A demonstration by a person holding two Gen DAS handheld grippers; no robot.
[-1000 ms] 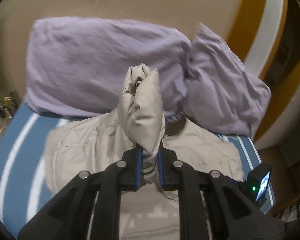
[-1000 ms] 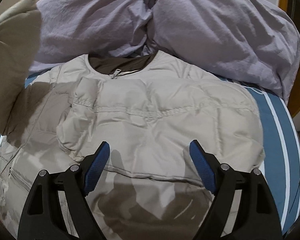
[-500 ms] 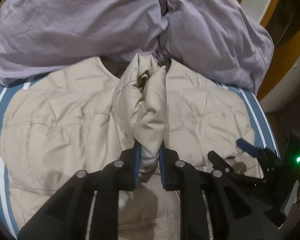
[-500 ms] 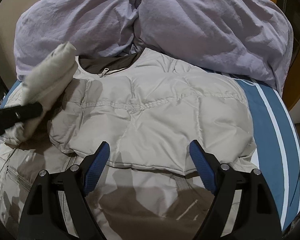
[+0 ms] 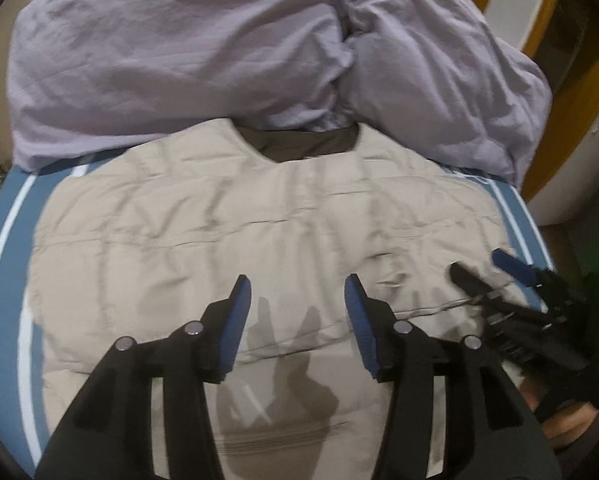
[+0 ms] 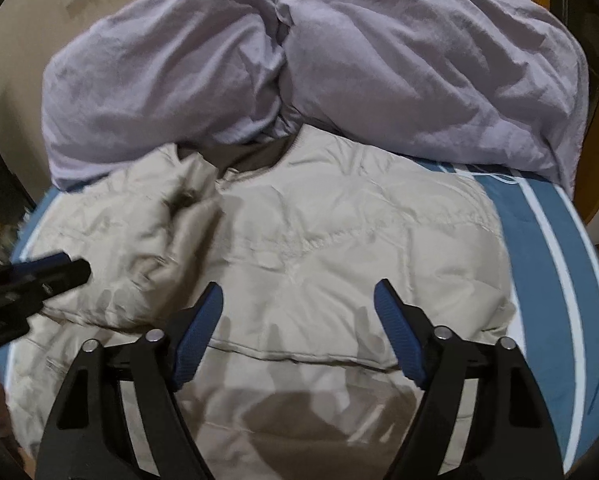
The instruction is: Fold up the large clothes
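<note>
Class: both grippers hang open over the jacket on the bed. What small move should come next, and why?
Probably lower the left gripper to press the sleeve flat. That sleeve lies bunched across the jacket, and both the left and the right gripper are open, holding nothing.

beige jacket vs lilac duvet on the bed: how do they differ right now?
The beige jacket lies spread fairly flat on the bed; the lilac duvet is bunched in a tall heap behind the jacket's collar. The jacket shows stitched quilt lines and a dark collar lining; the duvet is plain and heavily creased. The jacket lies under both open grippers, left and right; the duvet lies beyond them. Both are soft and padded.
</note>
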